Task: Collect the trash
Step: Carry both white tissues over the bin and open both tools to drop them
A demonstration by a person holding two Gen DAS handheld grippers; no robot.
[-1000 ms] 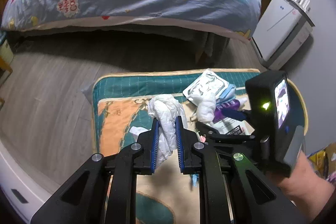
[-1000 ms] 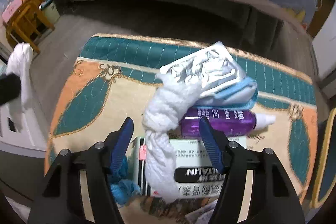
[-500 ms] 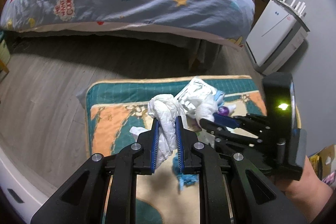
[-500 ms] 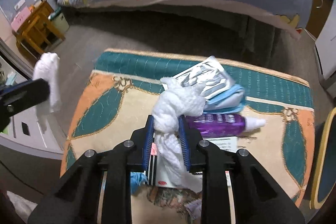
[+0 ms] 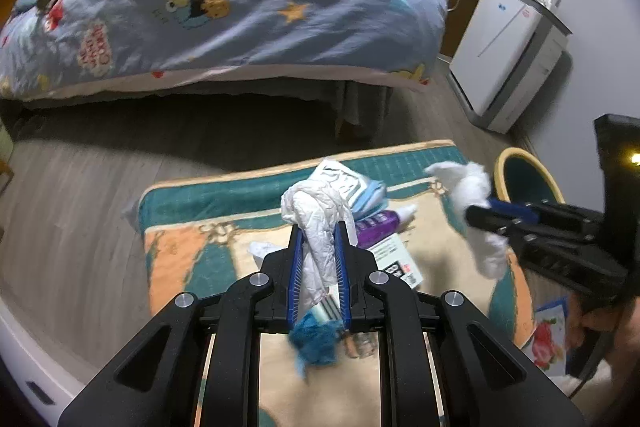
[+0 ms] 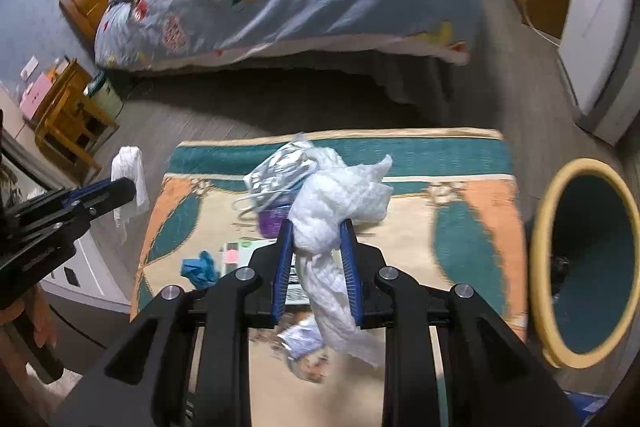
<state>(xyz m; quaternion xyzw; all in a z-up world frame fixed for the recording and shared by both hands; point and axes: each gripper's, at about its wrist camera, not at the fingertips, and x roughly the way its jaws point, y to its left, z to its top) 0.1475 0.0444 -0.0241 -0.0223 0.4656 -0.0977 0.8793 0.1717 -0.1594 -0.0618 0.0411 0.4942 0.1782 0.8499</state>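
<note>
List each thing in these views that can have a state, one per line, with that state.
Left claw: shut on a crumpled white tissue, lifted.
Right claw: shut on a twisted white tissue wad, lifted.
Bin: open-topped, beside the rug.
Purple bottle: lying on the rug.
Blue scrap: crumpled on the rug.

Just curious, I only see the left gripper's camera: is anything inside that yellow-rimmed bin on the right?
Observer: Yes. The right wrist view looks into the bin: a small dark thing lies inside; what, I cannot tell.
Operator: Does the other gripper truly hold that white wad?
Observer: Yes. The right gripper has just been closing its jaws and is shut on the white wad, pads pressing both sides.
Operator: Any trash hidden from me?
Observer: A crumpled silvery wrapper lies on the rug.
</note>
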